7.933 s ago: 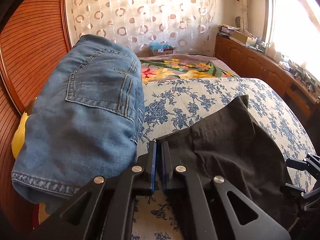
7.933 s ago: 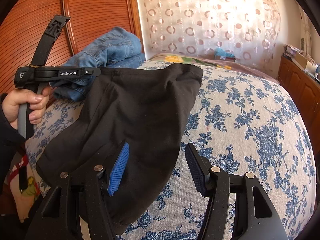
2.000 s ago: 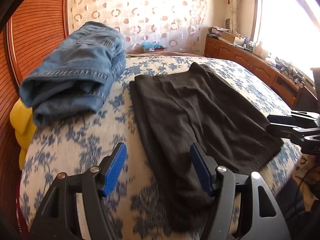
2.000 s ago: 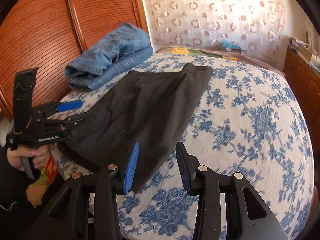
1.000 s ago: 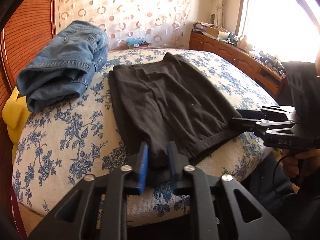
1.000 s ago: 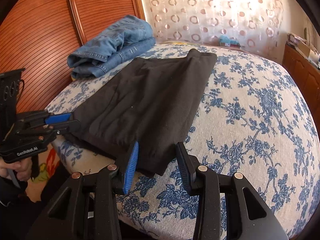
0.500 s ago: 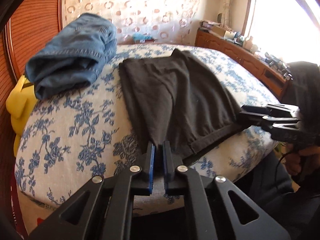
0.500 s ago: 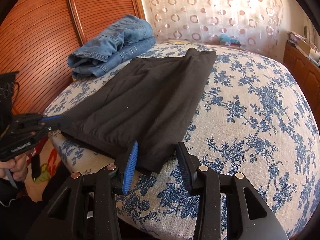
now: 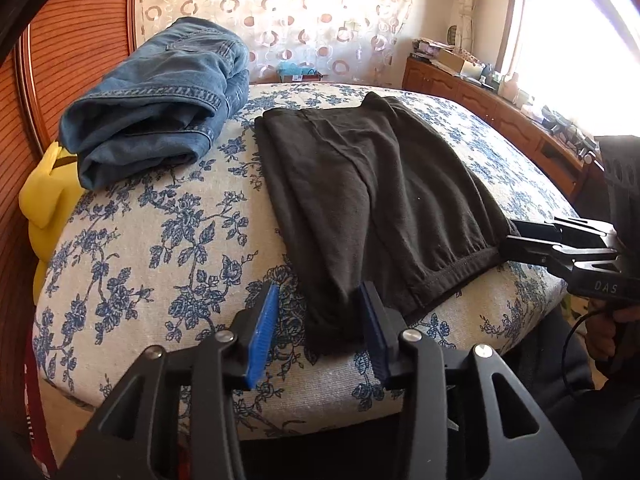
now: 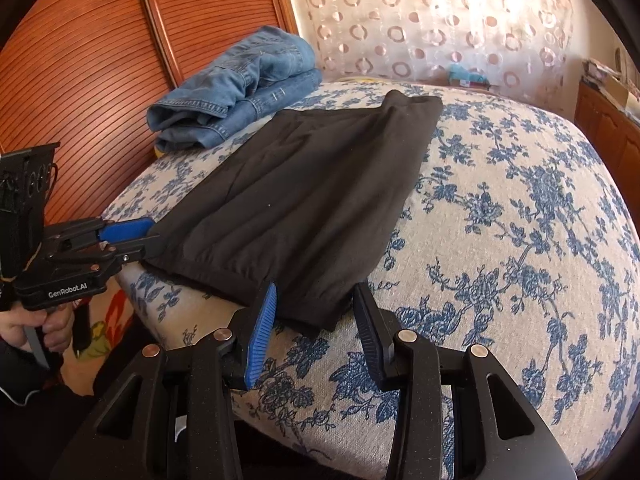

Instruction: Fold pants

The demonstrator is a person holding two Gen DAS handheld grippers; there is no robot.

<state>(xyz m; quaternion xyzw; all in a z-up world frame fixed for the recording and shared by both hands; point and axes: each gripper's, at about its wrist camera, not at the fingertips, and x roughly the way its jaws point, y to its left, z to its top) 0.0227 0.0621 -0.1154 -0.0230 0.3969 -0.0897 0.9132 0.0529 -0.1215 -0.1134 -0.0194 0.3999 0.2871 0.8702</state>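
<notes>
The black pants [image 9: 372,188] lie flat and folded lengthwise on the floral bed, their near end at the bed's front edge; they also show in the right wrist view [image 10: 304,208]. My left gripper [image 9: 320,320] is open, its fingers astride the pants' near left corner. My right gripper [image 10: 312,320] is open, its fingers astride the near right corner. The left gripper shows from the side in the right wrist view [image 10: 144,236]. The right gripper shows at the pants' right corner in the left wrist view [image 9: 520,240].
Folded blue jeans [image 9: 160,100] lie at the bed's far left, beside the wooden headboard [image 10: 80,60]. A yellow item [image 9: 48,192] sits below them. A wooden dresser [image 9: 500,108] with clutter runs along the right under the window.
My left gripper was shut on the pants' near left corner half a second ago and has opened. The pants lie flat at the bed's edge. The right gripper stays open.
</notes>
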